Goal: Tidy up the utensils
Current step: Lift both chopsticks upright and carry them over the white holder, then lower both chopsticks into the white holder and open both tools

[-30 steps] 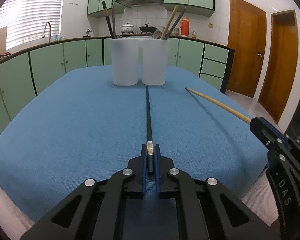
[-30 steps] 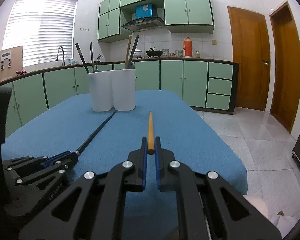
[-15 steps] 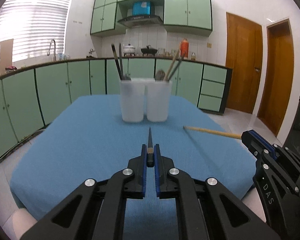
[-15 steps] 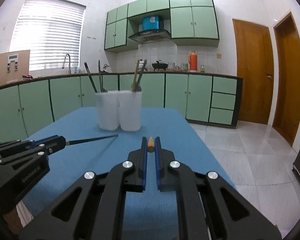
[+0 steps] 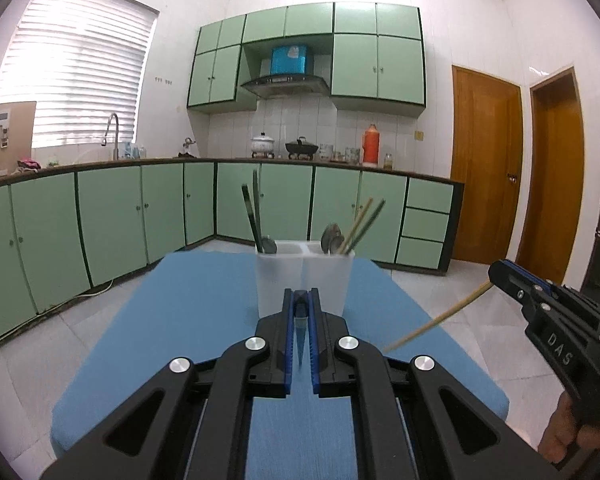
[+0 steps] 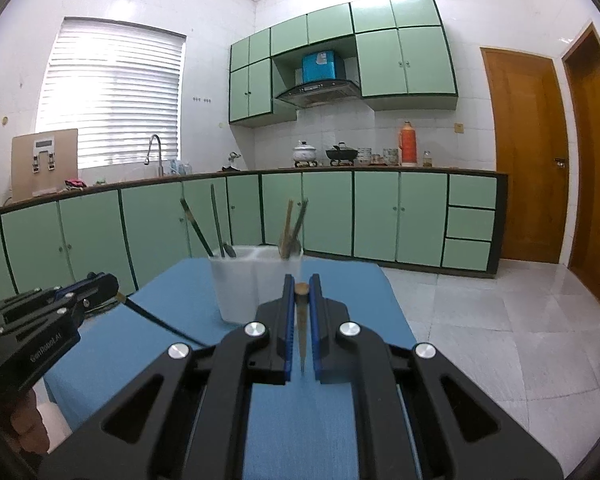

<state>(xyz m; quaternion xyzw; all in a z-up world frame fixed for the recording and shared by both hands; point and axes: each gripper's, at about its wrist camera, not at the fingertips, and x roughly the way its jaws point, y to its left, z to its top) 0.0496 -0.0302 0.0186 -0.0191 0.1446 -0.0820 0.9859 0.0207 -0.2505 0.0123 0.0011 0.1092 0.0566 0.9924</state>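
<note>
My left gripper [image 5: 301, 294] is shut on a black chopstick [image 5: 300, 332], seen almost end-on with its tip hanging down over the blue table [image 5: 188, 320]. My right gripper [image 6: 301, 280] is shut on a wooden chopstick [image 6: 301, 320], also tip down. Each gripper shows in the other's view: the right gripper [image 5: 496, 272] with the wooden chopstick [image 5: 440, 322], the left gripper [image 6: 112, 282] with the black chopstick [image 6: 160, 322]. Ahead stand two white cups side by side: the left cup [image 5: 278, 280] holds dark chopsticks and a spoon, the right cup [image 5: 328, 276] pale chopsticks and spoons.
Both grippers hang above the near part of the table, short of the cups [image 6: 236, 292]. Tiled floor [image 6: 480, 320] surrounds the table. Green cabinets [image 5: 112, 224] and a counter run along the back, and wooden doors [image 5: 484, 168] stand at the right. A person's hand [image 5: 560, 440] holds the right gripper.
Both grippers have risen and lifted their chopsticks off the table. The chopsticks lay flat along the cloth before and now hang tip down in the air.
</note>
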